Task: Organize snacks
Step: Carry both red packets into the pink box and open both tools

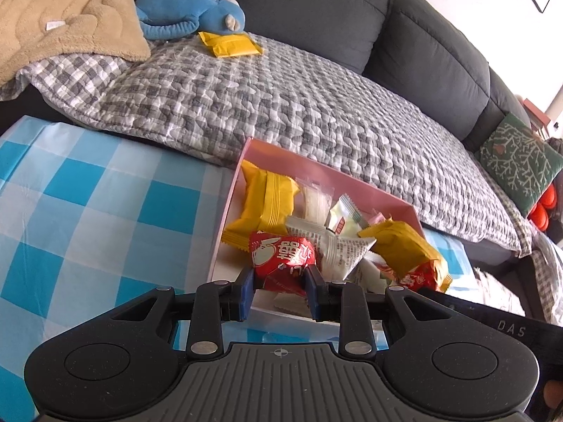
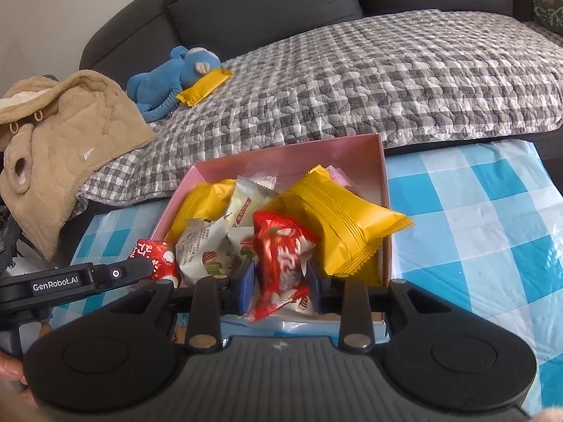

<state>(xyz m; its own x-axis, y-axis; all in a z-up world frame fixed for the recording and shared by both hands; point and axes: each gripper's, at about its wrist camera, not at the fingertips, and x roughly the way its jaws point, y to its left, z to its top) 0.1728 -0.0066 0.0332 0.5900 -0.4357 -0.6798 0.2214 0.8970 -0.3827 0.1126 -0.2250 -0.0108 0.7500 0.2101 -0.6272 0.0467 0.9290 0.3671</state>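
A pink box (image 1: pixel 318 167) on the blue checked table holds several snack packets, yellow (image 1: pixel 271 204), white (image 1: pixel 337 246) and red. My left gripper (image 1: pixel 279 276) is over the box's near edge, shut on a red packet (image 1: pixel 281 256). In the right wrist view the same box (image 2: pixel 292 153) lies ahead. My right gripper (image 2: pixel 279 277) holds a second red packet (image 2: pixel 281 256) between its blue pads; that packet looks blurred and hangs down below them. The left gripper's body (image 2: pixel 88 277) and its red packet (image 2: pixel 162 260) show at the box's left corner.
One yellow packet (image 1: pixel 228 44) lies on the sofa's grey checked quilt (image 1: pixel 316 105) beside a blue plush toy (image 1: pixel 183 10). A tan blanket (image 1: pixel 63 21) is heaped at the left. A green cushion (image 1: pixel 517 161) lies at the sofa's far right. The blue checked cloth (image 2: pixel 475 228) spreads to both sides of the box.
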